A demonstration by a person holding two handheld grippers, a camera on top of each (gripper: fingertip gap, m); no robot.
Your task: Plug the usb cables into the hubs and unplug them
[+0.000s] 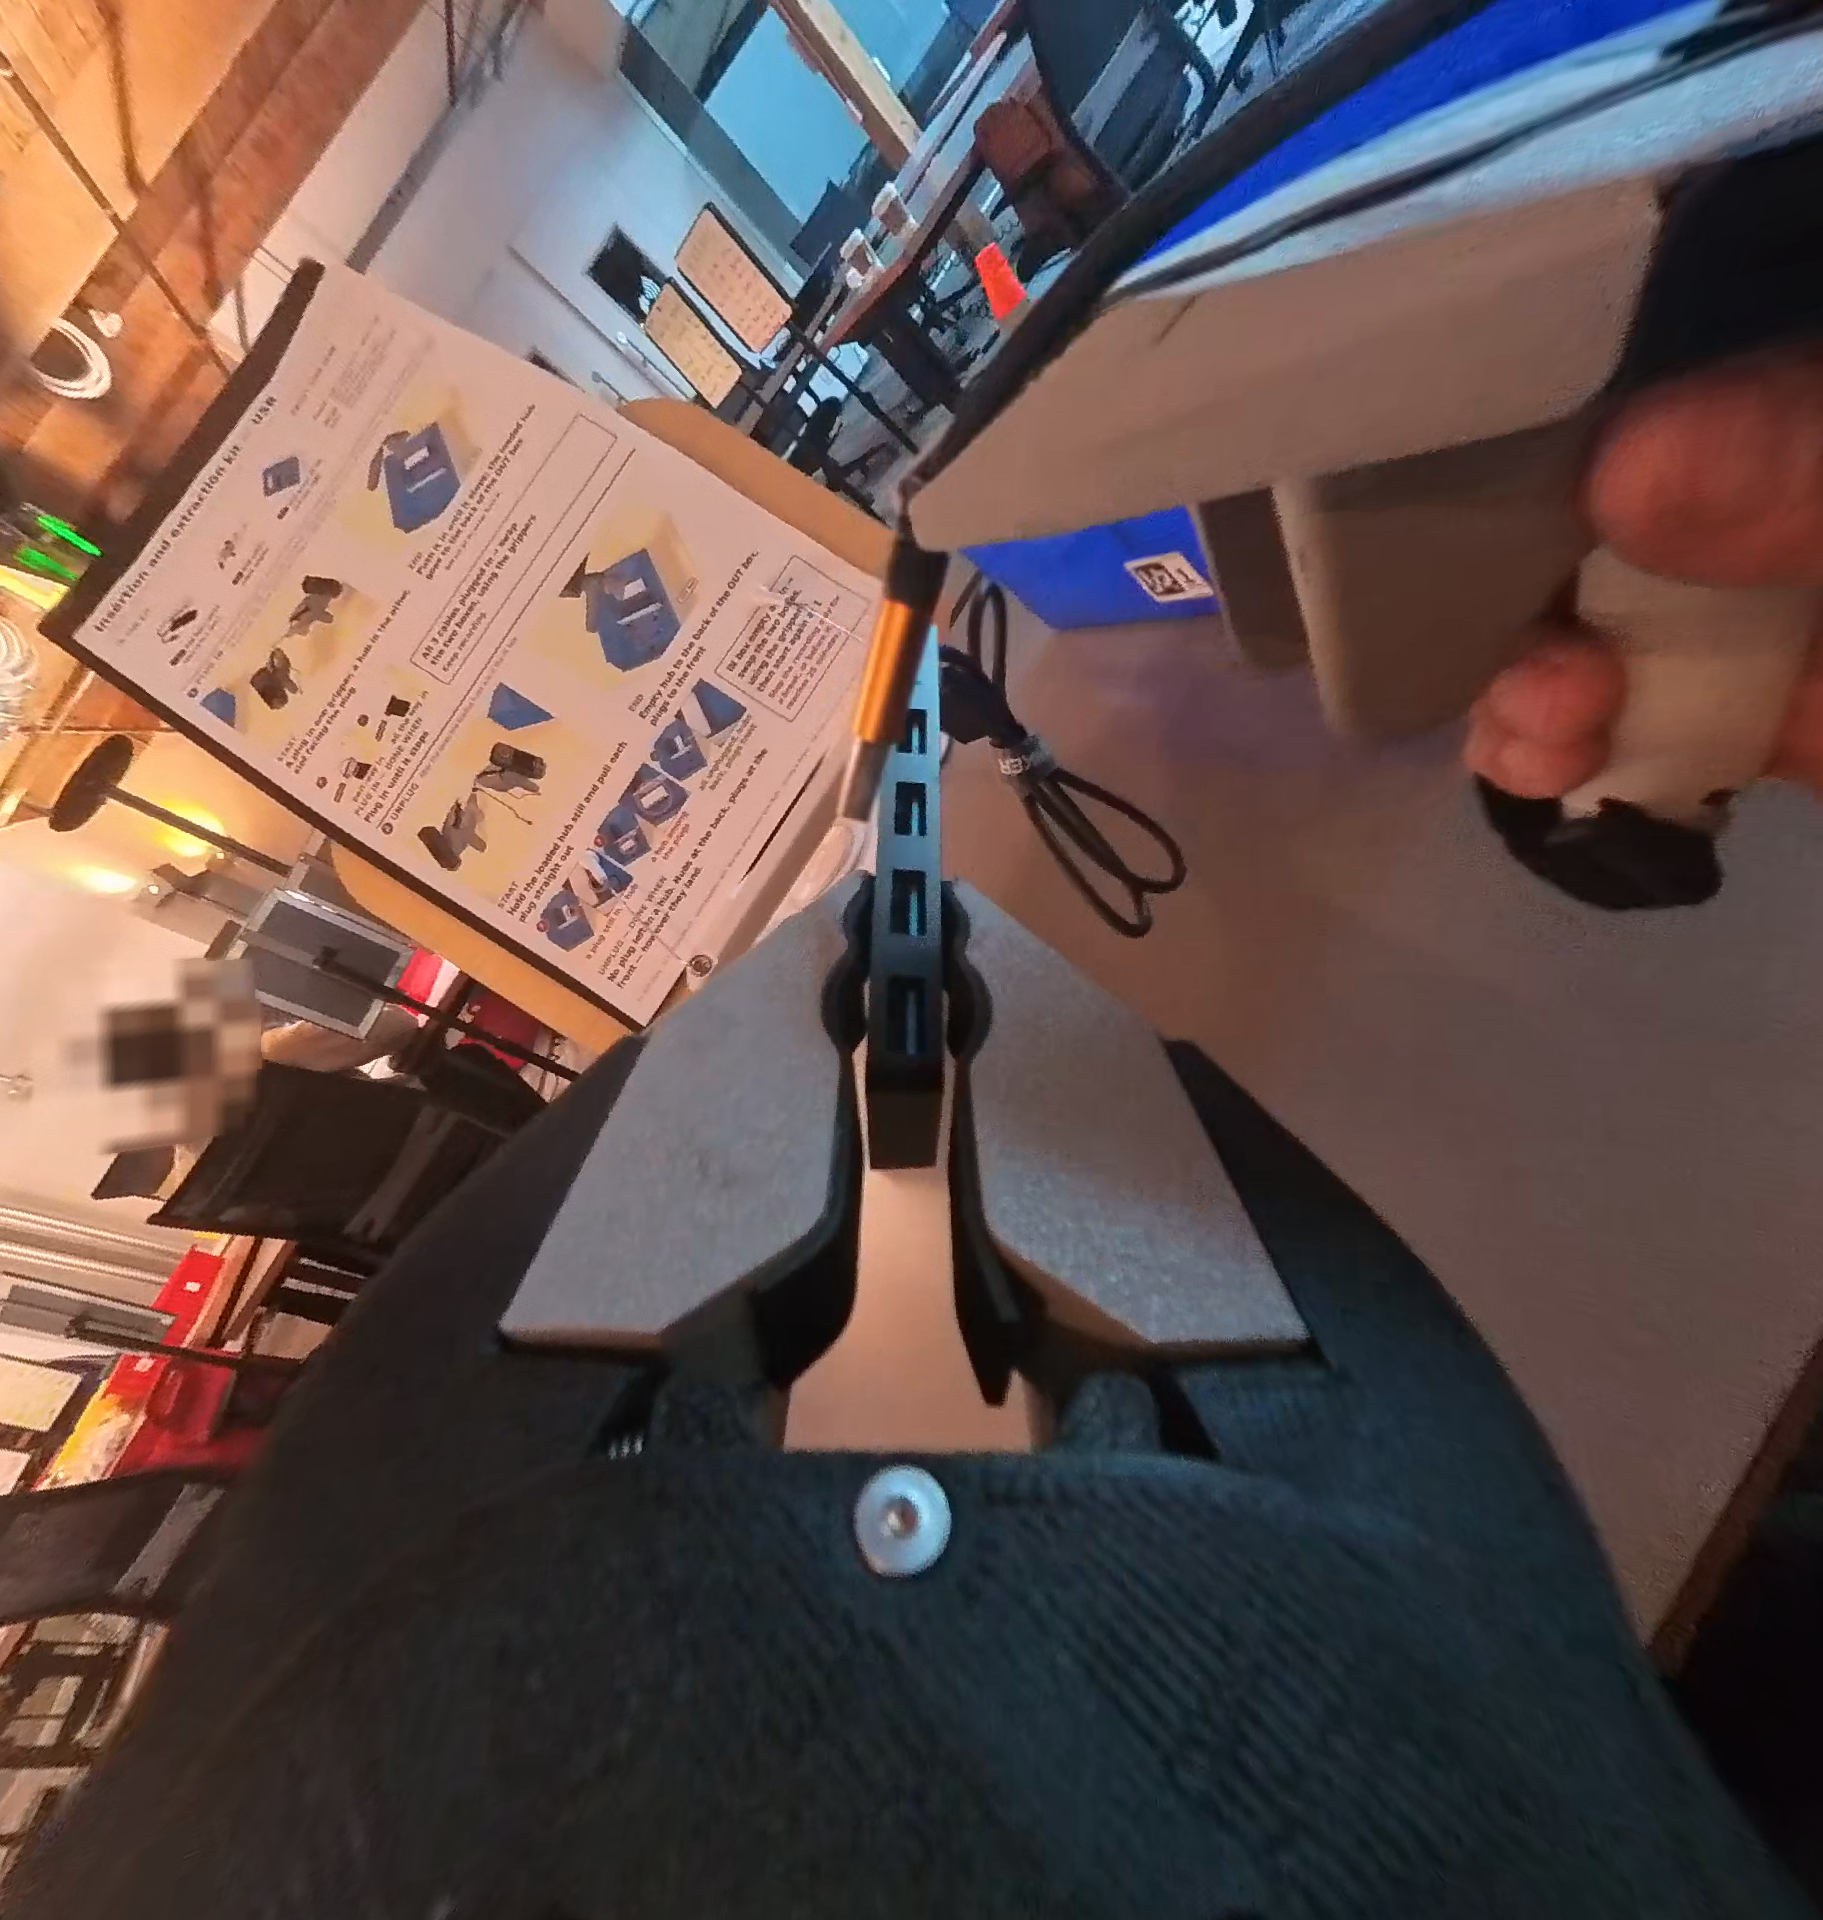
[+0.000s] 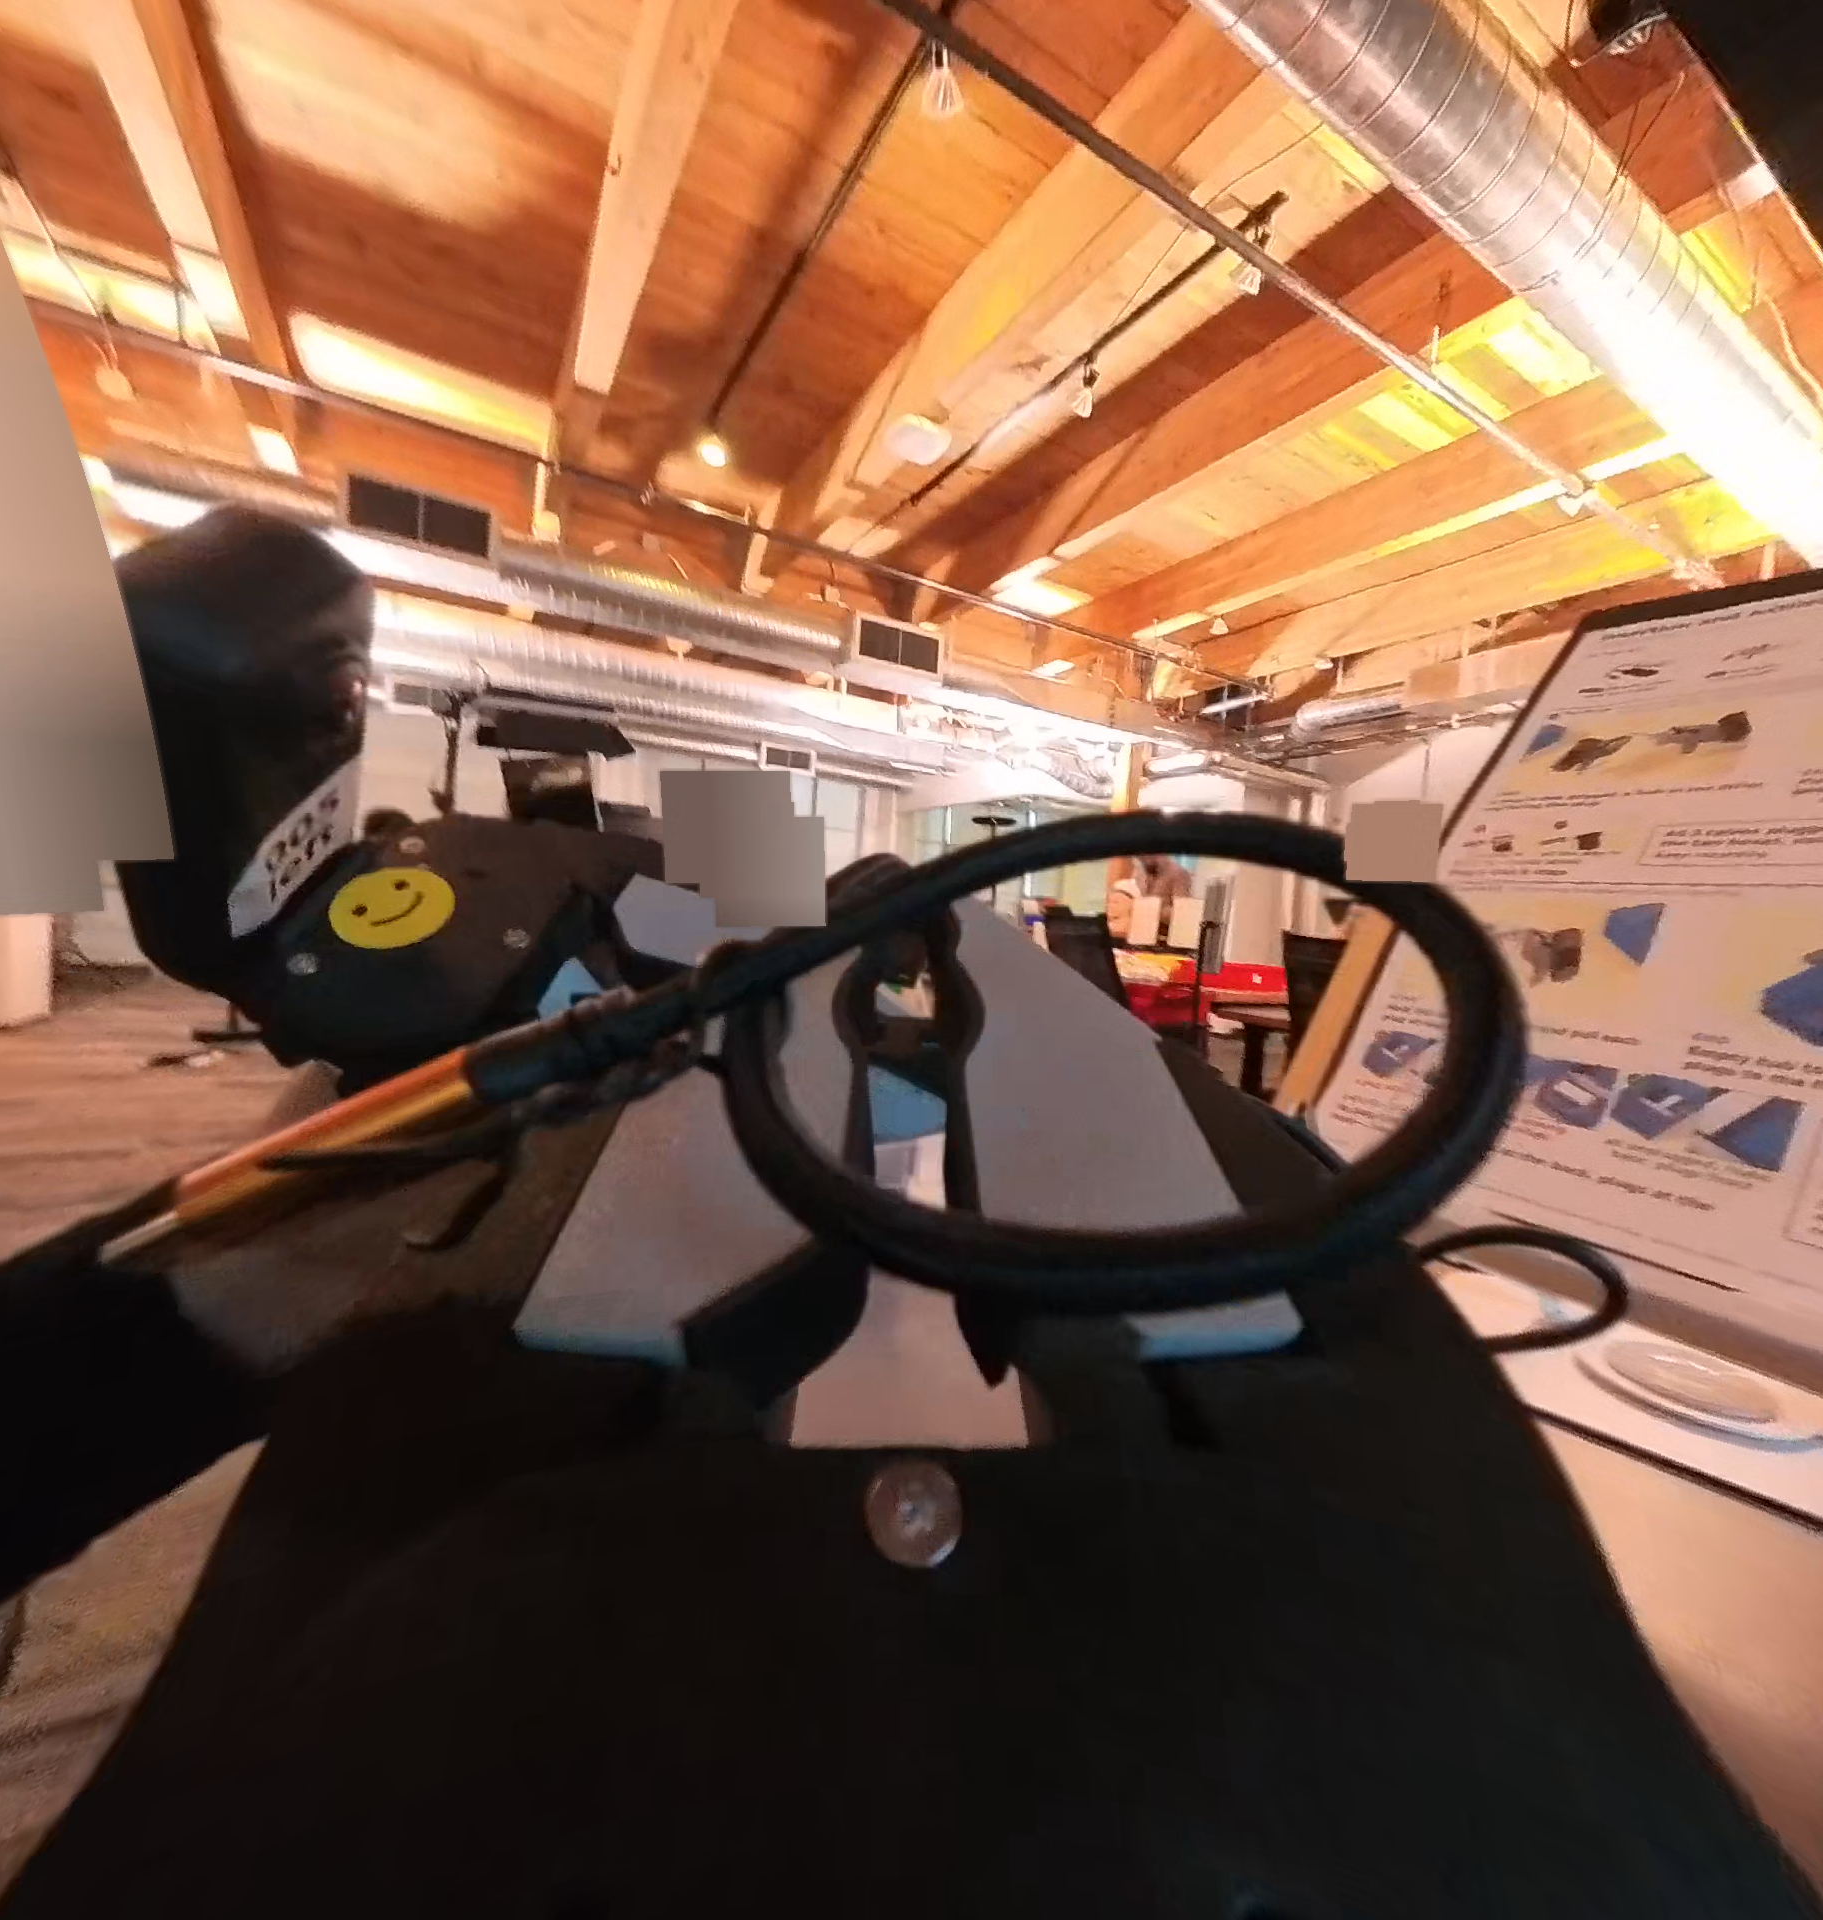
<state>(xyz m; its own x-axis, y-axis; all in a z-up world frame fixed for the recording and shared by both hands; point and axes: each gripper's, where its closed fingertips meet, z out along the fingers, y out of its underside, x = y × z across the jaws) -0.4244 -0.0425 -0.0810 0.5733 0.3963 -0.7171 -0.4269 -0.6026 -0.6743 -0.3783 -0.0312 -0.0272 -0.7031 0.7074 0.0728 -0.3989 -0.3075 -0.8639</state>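
At the far left of the left wrist view, a white printed instruction sheet [image 1: 450, 623] leans on a black stand at the back of the grey bench [image 1: 1406, 1039]. Just right of it, in the middle, the left hand-held gripper [image 1: 902, 997] has its fingers drawn in tight on a slim black multi-port USB hub [image 1: 905, 1091], which points away from the camera with its row of ports facing up. An orange-and-silver USB plug [image 1: 889, 665] lies slanted along the hub's far left edge, its silver tip touching the hub; I cannot tell whether it sits in a port.

Right of the hub, a spare coiled black cable [image 1: 1083, 810] rests on the bench. From the upper right the right hand-held gripper [image 1: 915, 530], held in a person's hand [image 1: 1738, 561], reaches the plug's black rear end. In the right wrist view its fingers stand close together and the plug's black braided cable [image 2: 1478, 997] loops across them, but whether they actually pinch it is unclear.

This looks like the plugging-in step. The plug appears oblique to the ports, so the next move likely calls for squaring it to one port and pressing straight while the left side holds the hub steady.
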